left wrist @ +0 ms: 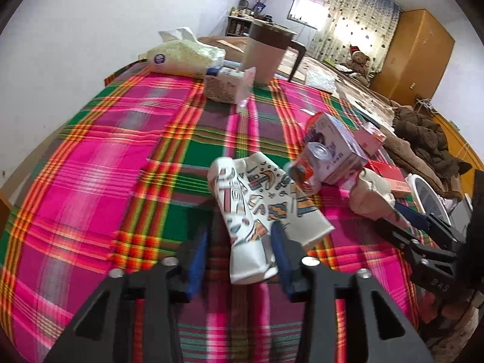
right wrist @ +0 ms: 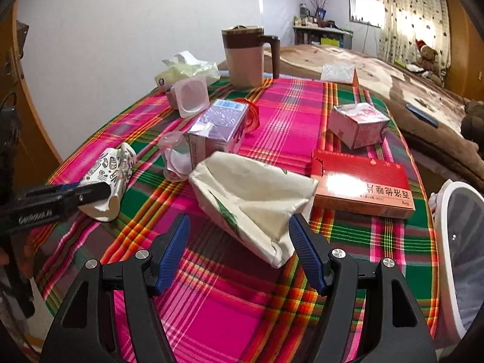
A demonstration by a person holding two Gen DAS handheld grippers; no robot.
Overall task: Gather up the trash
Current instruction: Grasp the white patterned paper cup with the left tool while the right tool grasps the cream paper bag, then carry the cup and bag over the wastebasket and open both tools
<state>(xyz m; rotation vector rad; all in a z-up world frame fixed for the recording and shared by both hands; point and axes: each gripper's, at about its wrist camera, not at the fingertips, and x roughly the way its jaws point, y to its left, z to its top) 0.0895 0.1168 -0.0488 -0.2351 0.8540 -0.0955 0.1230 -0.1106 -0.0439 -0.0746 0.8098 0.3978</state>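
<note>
A crushed white paper cup with coloured doodles (left wrist: 257, 208) lies on the plaid tablecloth (left wrist: 106, 166). My left gripper (left wrist: 242, 242) is open with the cup's near end between its blue pads; in the right wrist view (right wrist: 72, 195) its fingers lie against the cup (right wrist: 112, 178). A crumpled cream paper bag (right wrist: 254, 202) lies mid-table. My right gripper (right wrist: 239, 239) is open with the bag's near corner between its pads. A purple carton (right wrist: 217, 127), a clear plastic cup (right wrist: 177, 157), a red box (right wrist: 360, 184) and a pink box (right wrist: 357, 124) lie around.
A brown-lidded jug (right wrist: 245, 57), a tissue pack (right wrist: 187, 69) and a white yoghurt pot (right wrist: 193, 93) stand at the table's far side. A white mesh bin (right wrist: 462, 242) stands off the table's right edge. A bed (right wrist: 393, 78) lies beyond.
</note>
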